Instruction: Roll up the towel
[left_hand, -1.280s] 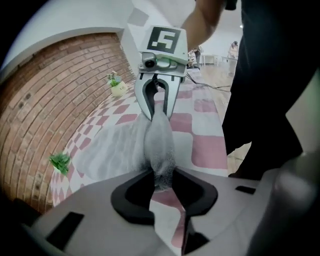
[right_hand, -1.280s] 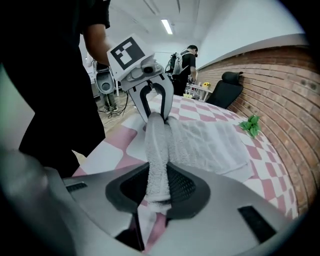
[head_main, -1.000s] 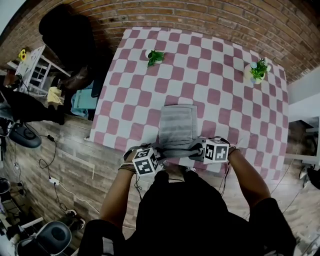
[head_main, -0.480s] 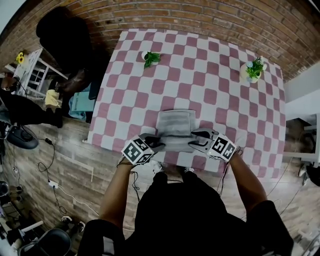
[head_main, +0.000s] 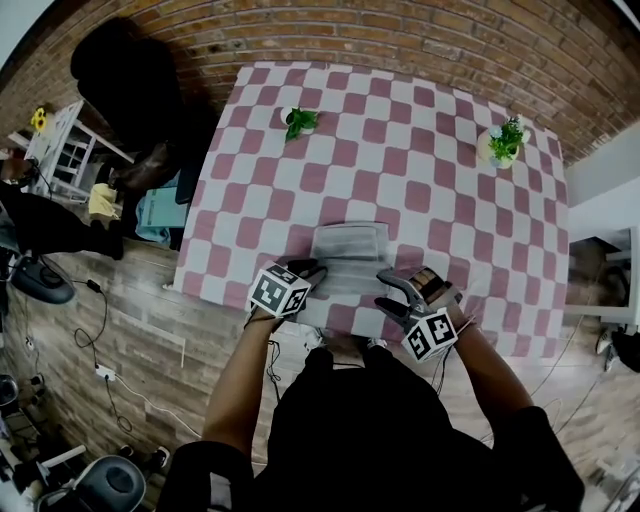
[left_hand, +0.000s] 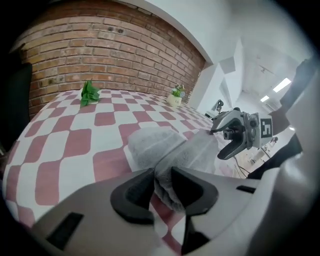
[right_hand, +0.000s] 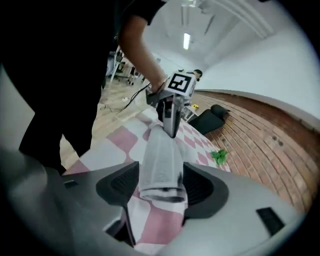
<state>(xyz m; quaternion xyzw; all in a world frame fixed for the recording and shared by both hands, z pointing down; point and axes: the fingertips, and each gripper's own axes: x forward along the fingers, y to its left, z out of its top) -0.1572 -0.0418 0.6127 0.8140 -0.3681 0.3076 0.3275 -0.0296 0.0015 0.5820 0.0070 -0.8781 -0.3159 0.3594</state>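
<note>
Towel (head_main: 348, 258): one, part-rolled, near edge of table (head_main: 400, 150). Left gripper (head_main: 310, 272) clamps one roll end. Right gripper (head_main: 395, 295) jaws just opened wide, other end between them, unpressed. Two plants (head_main: 298, 122), (head_main: 503, 142) at far side.

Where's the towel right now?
In the head view, the towel sits centrally at the near edge of the table, just in front of the person.
</note>
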